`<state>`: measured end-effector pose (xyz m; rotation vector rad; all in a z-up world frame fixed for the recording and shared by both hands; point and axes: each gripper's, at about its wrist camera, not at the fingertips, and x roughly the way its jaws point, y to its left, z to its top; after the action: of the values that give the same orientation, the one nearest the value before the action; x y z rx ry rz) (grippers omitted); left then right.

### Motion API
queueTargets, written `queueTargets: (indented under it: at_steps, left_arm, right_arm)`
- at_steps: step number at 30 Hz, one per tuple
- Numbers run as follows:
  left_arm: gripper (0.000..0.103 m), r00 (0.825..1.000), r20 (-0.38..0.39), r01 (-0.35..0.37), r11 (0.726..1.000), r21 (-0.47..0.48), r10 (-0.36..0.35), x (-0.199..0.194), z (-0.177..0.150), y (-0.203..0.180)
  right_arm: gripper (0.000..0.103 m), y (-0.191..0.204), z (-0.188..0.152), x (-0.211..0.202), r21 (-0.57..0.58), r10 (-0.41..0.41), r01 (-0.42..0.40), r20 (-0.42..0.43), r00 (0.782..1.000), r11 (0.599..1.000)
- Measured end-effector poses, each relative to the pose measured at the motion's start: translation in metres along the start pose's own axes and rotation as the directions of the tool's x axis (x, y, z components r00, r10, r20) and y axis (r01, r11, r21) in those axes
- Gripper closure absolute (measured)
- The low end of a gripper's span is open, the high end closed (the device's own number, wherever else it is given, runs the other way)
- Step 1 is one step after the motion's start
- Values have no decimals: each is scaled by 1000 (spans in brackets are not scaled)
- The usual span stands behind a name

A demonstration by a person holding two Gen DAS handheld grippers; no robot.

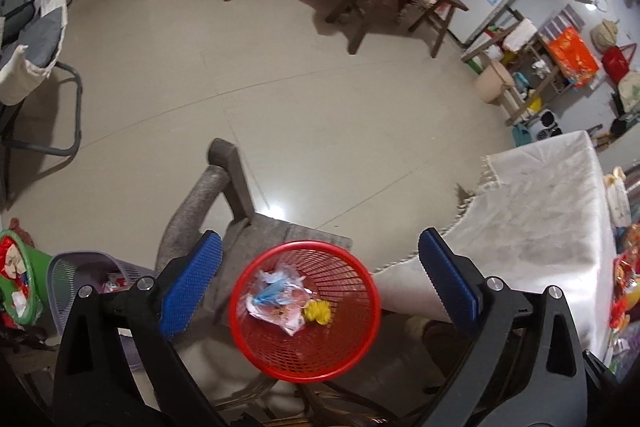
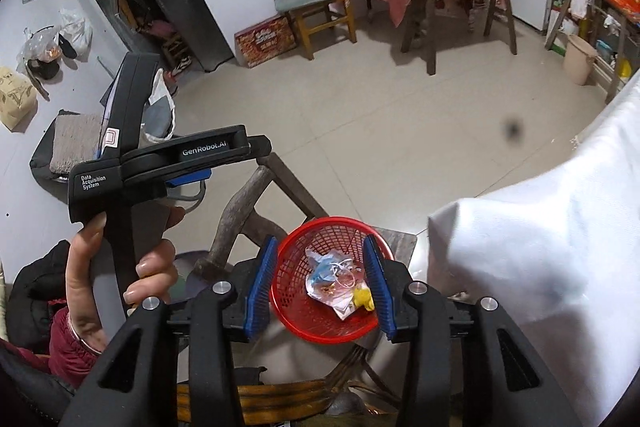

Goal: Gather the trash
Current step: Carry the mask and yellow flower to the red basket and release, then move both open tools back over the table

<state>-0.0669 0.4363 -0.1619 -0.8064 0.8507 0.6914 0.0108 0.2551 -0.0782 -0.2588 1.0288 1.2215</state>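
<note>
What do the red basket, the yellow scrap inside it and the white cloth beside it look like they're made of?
Red basket: likely molded plastic, glossy, with open lattice walls and a smooth rim. Yellow scrap: crumpled and matte, probably paper or tissue; too small to be sure. White cloth: woven fabric with soft folds and a fringed edge, slightly sheened.

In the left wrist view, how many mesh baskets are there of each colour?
Red basket, trash inside: 1
Grey basket: 1
Green basket: 1
Total: 3
</note>
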Motion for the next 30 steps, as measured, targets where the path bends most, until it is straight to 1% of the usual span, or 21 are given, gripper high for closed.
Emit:
queueTargets:
  at_steps: [4, 8, 11, 14, 17, 19, 20, 22, 23, 24, 26, 27, 29, 30]
  left_arm:
    - [8, 999, 17, 33, 999, 32, -33, -13, -4, -15]
    - [8, 996, 50, 67, 994, 90, -72, -33, -11, -39]
    - [8, 992, 79, 91, 986, 142, -103, -51, -19, -58]
    - [8, 985, 107, 114, 974, 196, -137, -70, -26, -76]
    - [8, 976, 131, 137, 957, 257, -175, -91, -39, -97]
    - [7, 968, 141, 156, 939, 305, -206, -105, -48, -114]
    - [7, 964, 146, 164, 929, 331, -222, -112, -54, -122]
    - [7, 955, 154, 178, 905, 387, -254, -127, -67, -140]
    - [7, 950, 157, 184, 891, 416, -270, -135, -74, -151]
    - [7, 945, 158, 191, 875, 445, -287, -143, -83, -162]
    - [7, 937, 150, 207, 848, 488, -316, -153, -98, -178]
    - [7, 933, 142, 218, 833, 509, -331, -158, -106, -186]
    - [7, 924, 109, 248, 793, 557, -366, -167, -126, -207]
    - [7, 921, 95, 259, 778, 573, -377, -168, -134, -213]
  right_arm:
    - [59, -1, -9, -20, 5, -22, 21, 44, 999, 1000]
    - [58, -2, -20, -48, 18, -50, 48, 104, 993, 999]
    - [52, -3, -32, -76, 29, -84, 81, 166, 983, 996]
    - [52, -4, -44, -100, 39, -113, 107, 214, 970, 993]
    - [51, -5, -61, -129, 57, -146, 136, 270, 952, 989]
    - [51, -6, -76, -151, 77, -176, 160, 314, 933, 984]
    - [50, -8, -85, -165, 91, -195, 174, 341, 920, 980]
    - [48, -11, -101, -184, 117, -224, 194, 377, 899, 974]
    - [47, -13, -112, -197, 137, -245, 206, 401, 883, 969]
    - [46, -15, -119, -207, 151, -258, 214, 415, 872, 965]
    - [45, -22, -140, -231, 191, -295, 232, 452, 842, 954]
    - [43, -27, -149, -240, 209, -312, 239, 465, 828, 948]
    - [40, -34, -167, -259, 249, -347, 252, 492, 799, 935]
    - [39, -39, -178, -271, 273, -365, 256, 507, 781, 927]
